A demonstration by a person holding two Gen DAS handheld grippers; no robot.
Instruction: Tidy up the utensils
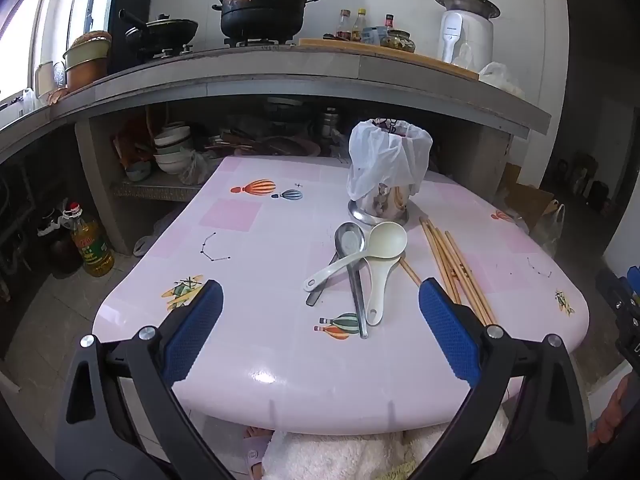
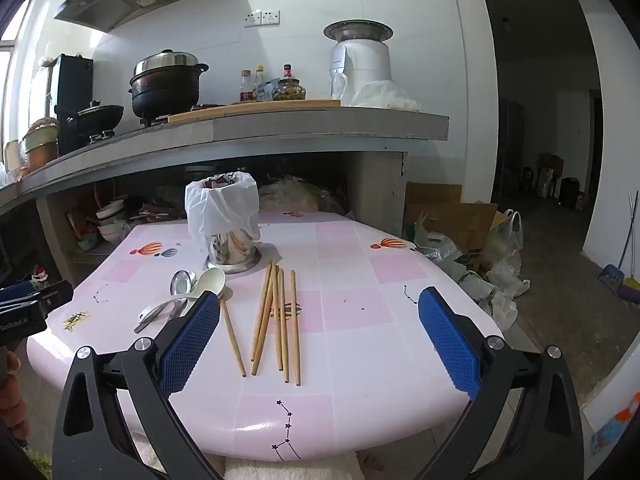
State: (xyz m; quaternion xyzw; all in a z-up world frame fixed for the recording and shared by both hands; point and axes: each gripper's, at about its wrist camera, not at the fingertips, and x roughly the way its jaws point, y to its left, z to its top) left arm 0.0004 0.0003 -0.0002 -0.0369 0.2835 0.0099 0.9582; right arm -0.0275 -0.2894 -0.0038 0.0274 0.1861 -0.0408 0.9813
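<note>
While both the left gripper [image 1: 320,320] and right gripper [image 2: 320,328] hover fully open and empty, take the light, stiff, slippery chopsticks [image 2: 276,320] mid-shaft; the crossed spoons [image 1: 356,264] lie beside them before the bag-lined holder [image 1: 384,176].

Spoons [image 1: 362,258] are piled crossed beside loose wooden chopsticks [image 2: 276,316]; a bag-draped steel holder [image 1: 384,184] is stood upright behind them.

"GenRobot.AI" on left tool [image 2: 24,312] body; appliance label unreadable.
</note>
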